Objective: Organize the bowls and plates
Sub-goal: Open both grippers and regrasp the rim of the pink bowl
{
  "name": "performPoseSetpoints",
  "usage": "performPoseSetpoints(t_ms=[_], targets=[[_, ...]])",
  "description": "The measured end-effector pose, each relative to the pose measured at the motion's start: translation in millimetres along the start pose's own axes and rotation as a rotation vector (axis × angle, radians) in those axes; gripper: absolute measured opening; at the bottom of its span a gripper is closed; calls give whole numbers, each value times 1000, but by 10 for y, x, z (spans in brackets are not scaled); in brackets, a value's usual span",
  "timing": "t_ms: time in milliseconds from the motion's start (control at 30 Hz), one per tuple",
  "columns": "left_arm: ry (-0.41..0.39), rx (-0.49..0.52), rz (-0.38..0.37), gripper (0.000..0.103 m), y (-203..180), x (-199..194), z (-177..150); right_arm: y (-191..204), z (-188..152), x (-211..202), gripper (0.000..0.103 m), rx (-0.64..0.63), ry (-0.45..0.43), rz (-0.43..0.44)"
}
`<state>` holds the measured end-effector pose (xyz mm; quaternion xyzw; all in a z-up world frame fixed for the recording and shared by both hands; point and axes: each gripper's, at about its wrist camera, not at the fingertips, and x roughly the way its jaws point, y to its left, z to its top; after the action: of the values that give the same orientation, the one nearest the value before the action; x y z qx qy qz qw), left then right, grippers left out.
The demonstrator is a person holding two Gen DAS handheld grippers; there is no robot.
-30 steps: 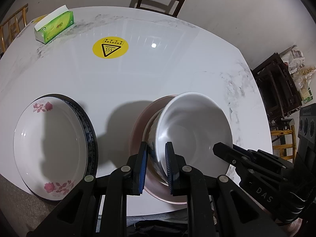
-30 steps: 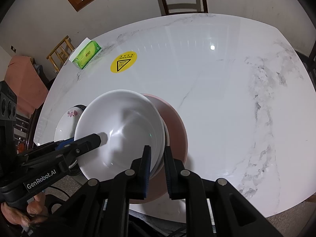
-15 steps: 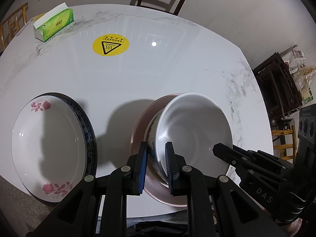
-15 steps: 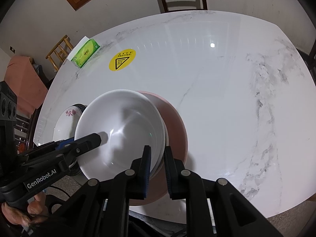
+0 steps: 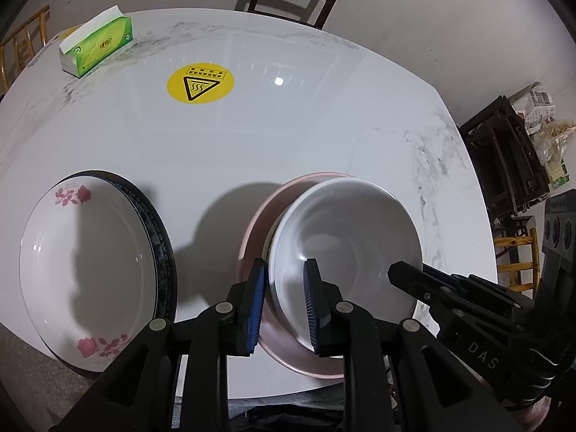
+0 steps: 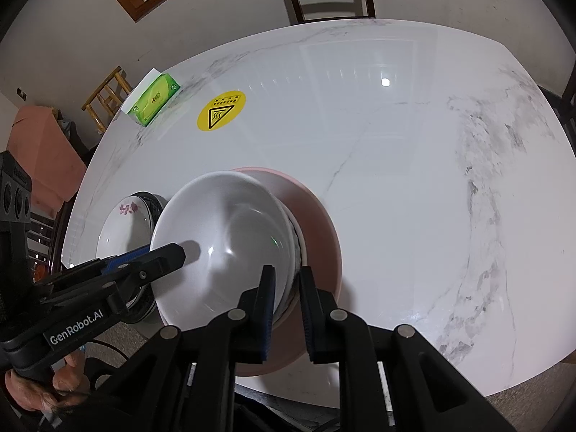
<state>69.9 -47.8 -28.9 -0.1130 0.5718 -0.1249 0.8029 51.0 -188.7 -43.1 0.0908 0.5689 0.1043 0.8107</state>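
Left hand-held gripper (image 5: 284,300) opening astride white bowl's (image 5: 345,248) rim.

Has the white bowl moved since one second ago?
Yes. The white bowl has settled lower into the pink plate; its patterned side no longer shows.

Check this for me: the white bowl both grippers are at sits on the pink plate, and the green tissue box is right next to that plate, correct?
Not quite. The white bowl does sit on the pink plate, but the green tissue box lies far off, near the table's far edge, as the left wrist view shows.
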Motion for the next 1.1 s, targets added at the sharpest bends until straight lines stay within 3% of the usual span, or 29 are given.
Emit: performPoseSetpoints(t_ms=[633, 1100], targets=[[-73, 20, -25, 18, -21, -190, 56, -16, 68, -24, 16, 7, -11, 7], [-108, 11, -99, 23, 42, -378, 45, 14, 83, -190, 19, -11, -46, 16]])
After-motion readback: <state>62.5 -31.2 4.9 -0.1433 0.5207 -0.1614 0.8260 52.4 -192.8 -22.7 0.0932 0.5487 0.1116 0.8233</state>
